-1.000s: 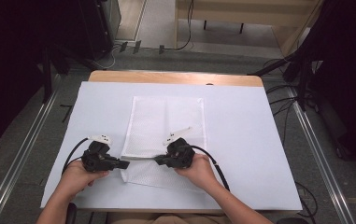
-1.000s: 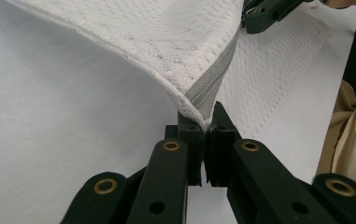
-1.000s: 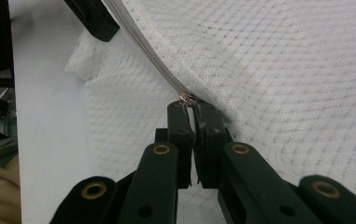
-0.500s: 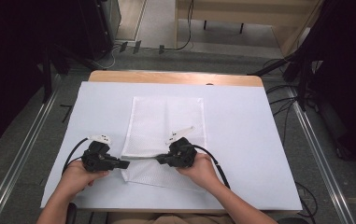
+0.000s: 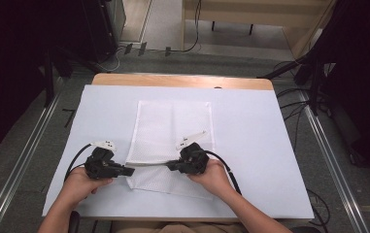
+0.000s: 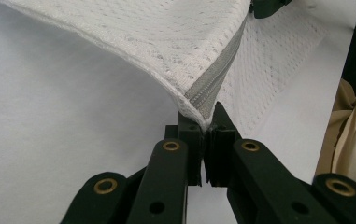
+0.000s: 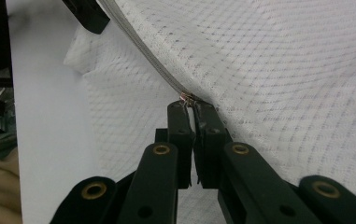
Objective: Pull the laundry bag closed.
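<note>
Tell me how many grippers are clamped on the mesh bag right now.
2. The left gripper pinches the mesh bag at its zipper's end corner. The right gripper pinches the zipper pull farther along the same near edge.

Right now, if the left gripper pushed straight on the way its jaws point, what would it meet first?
The left gripper is shut on the mesh bag at its zipper end. Straight on, it would bunch that bag, then probably meet the right gripper facing it along the zipper; depth is unclear.

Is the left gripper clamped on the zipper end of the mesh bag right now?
Yes, in the left gripper view the left gripper is shut on the mesh bag at its grey zipper end.
</note>
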Demonstrator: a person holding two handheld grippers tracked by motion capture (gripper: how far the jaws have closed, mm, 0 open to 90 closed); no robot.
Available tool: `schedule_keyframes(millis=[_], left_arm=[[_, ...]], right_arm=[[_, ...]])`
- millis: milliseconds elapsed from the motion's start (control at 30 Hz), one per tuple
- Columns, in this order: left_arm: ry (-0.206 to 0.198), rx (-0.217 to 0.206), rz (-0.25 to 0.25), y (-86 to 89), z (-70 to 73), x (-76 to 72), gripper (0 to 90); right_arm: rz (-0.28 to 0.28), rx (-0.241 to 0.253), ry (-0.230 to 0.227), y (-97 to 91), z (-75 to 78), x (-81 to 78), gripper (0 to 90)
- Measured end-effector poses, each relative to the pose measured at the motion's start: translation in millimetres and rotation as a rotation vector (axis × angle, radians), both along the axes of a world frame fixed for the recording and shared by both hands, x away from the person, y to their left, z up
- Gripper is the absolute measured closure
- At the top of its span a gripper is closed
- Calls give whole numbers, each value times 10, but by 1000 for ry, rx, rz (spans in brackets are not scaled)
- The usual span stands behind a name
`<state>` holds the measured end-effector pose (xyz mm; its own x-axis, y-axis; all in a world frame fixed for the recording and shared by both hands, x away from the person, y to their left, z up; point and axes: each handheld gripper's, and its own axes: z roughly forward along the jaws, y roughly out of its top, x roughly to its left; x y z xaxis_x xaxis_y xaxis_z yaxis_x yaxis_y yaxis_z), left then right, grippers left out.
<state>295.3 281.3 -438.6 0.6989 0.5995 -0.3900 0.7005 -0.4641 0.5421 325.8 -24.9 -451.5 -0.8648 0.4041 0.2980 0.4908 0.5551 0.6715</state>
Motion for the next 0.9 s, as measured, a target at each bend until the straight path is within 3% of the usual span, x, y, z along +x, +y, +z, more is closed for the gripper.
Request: schedule_keyframes(millis=[900], left_arm=[[1, -3, 3, 27, 2, 3, 878]], right_arm=[[-32, -19, 12, -222, -18, 9, 883]])
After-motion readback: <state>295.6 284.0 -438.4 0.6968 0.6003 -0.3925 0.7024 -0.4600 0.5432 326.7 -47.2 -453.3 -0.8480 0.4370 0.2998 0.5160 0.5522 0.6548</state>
